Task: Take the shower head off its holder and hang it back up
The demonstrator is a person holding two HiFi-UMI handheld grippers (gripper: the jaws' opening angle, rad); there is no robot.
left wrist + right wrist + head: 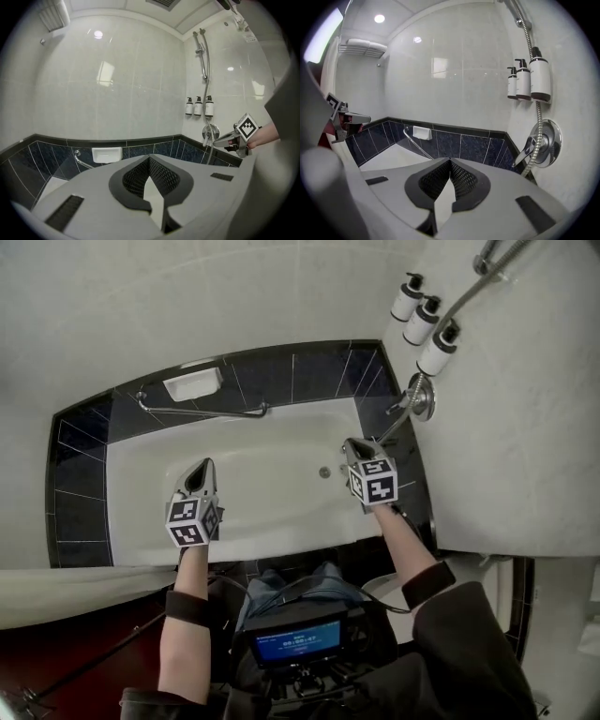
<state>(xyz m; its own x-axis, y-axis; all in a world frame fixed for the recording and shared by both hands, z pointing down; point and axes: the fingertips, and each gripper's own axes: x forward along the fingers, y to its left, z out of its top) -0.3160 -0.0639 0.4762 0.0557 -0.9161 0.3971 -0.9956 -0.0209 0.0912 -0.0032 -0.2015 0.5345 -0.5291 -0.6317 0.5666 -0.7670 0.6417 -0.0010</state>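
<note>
Chest screen [298, 641] is seen nearest. Left gripper [201, 471] and right gripper [355, 450] are held over the bathtub [262, 512], with both sets of jaws closed and nothing gripped. Shower head [204, 54] is seated upright in its holder, high on the right wall, above three dispenser bottles [422, 322] whose fill can't be told. Right gripper is judged nearer; reach up and right.
</note>
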